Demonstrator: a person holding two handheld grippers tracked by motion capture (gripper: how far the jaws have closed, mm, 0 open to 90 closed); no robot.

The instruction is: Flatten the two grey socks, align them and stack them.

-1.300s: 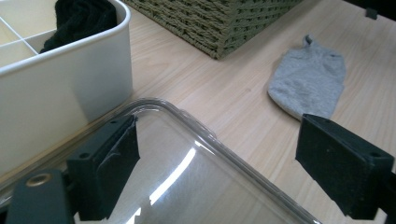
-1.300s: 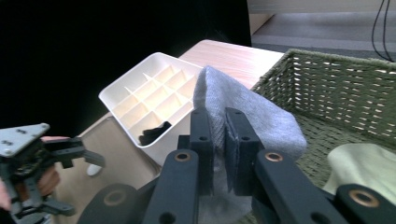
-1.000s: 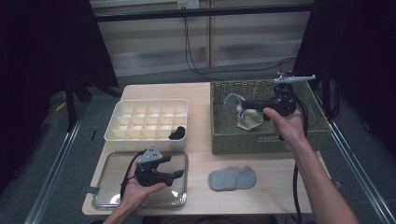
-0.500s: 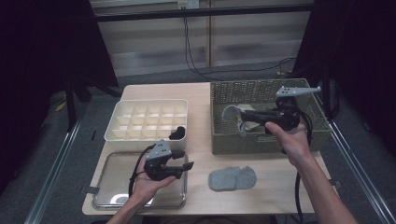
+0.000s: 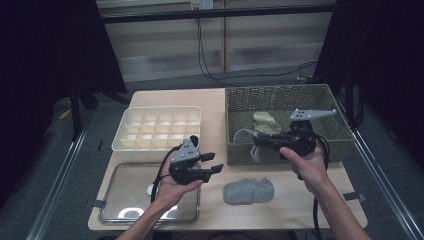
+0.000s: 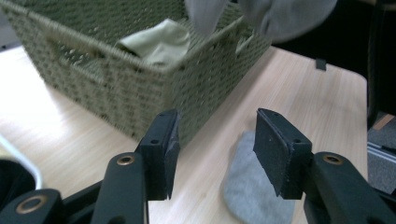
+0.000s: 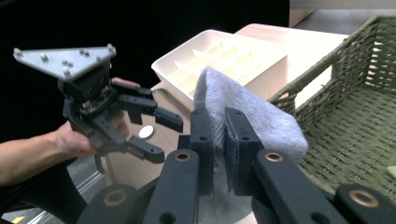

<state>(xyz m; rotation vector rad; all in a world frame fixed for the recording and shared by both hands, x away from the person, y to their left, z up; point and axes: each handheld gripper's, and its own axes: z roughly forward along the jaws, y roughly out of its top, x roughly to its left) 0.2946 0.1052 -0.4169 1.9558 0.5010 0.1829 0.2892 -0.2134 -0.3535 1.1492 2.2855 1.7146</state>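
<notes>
My right gripper is shut on a grey sock that hangs over the front left corner of the woven green basket. In the right gripper view its jaws pinch that sock between them. A second grey sock lies flat on the table in front of the basket. An olive sock rests inside the basket. My left gripper is open and empty, held above the metal tray and aimed right toward the basket and the flat sock.
A white compartment box stands at the back left, with a dark item in its near right cell. A small round object lies in the metal tray. The table's front edge is close behind the flat sock.
My right gripper has carried the grey sock from inside the basket leftward to its front left corner. The left gripper has risen off the tray and shifted right.
</notes>
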